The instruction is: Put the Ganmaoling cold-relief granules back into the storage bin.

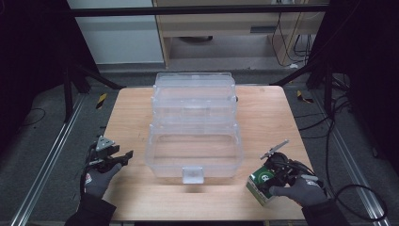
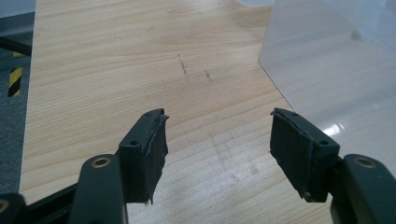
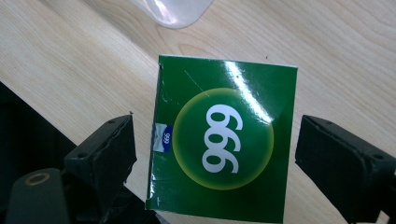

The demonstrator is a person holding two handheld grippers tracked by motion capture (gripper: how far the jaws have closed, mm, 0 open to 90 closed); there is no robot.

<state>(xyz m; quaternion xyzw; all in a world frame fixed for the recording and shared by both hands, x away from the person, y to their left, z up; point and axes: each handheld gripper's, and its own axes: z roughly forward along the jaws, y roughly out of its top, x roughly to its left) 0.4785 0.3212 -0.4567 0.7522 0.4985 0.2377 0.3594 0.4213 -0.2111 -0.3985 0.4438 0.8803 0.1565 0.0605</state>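
A small green carton (image 3: 224, 140) with a yellow disc and "999" printed on it lies between the jaws of my right gripper (image 3: 217, 123). The jaws stand open on either side of it, with a narrow gap showing at the left pad (image 3: 109, 149). In the high view the carton (image 1: 260, 182) sits near the table's front right corner with my right gripper (image 1: 272, 175) over it. My left gripper (image 1: 126, 155) hovers open at the table's left edge. Nothing lies between its pads (image 2: 152, 154), only bare wood. A clear plastic tiered box (image 1: 194, 136) stands open mid-table.
The wooden table (image 1: 263, 117) has bare areas left and right of the clear box. The box's curved wall (image 2: 327, 70) is just to the right of my left gripper. The box's latch (image 1: 193, 174) faces the front edge. Black frame posts and cables surround the table.
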